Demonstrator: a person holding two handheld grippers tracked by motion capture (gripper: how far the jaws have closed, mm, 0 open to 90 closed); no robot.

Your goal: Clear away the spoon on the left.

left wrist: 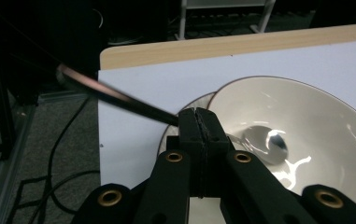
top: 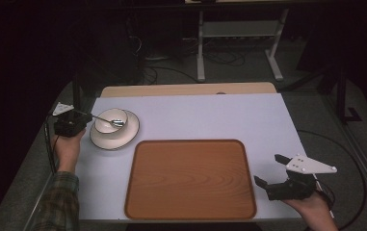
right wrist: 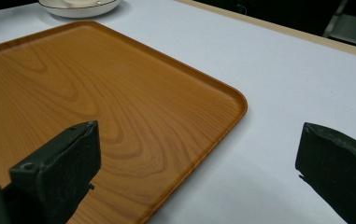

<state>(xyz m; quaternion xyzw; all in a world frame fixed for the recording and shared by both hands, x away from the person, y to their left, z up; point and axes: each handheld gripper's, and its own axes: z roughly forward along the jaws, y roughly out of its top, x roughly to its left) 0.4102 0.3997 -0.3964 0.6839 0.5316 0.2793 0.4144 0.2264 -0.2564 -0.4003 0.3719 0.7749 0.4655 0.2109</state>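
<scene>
Your left gripper (top: 82, 119), at the left edge of the high view, had its jaws closed tight on the spoon (top: 108, 120) — gripping the handle, with the spoon's head resting inside the bowl (top: 111, 121). The bowl sat on a plate (top: 123, 137), just up and left of the tray (top: 190, 179), which filled the lower middle of the frame with nothing on it. Your right gripper (top: 268, 169) hovered at the lower right, beside the tray's right edge, its jaws spread wide and holding nothing.

As a judgement: the work looked early. You had the spoon in hand, but it had not left the bowl, and nothing had reached the tray. If the dishes were bound for the tray, every transfer was left to do.

The left gripper view gave what the high view could not — the two pads pressed together on the spoon (left wrist: 175, 116), the handle slanting off to the upper left, the head (left wrist: 265, 143) lying shiny against the bowl's (left wrist: 316, 121) inner wall. The right gripper view showed the tray's (right wrist: 96, 107) wood grain and rounded corner close up, with the plate's (right wrist: 80, 8) rim at the top left edge, and the gap between its own jaws plainly bare.
</scene>
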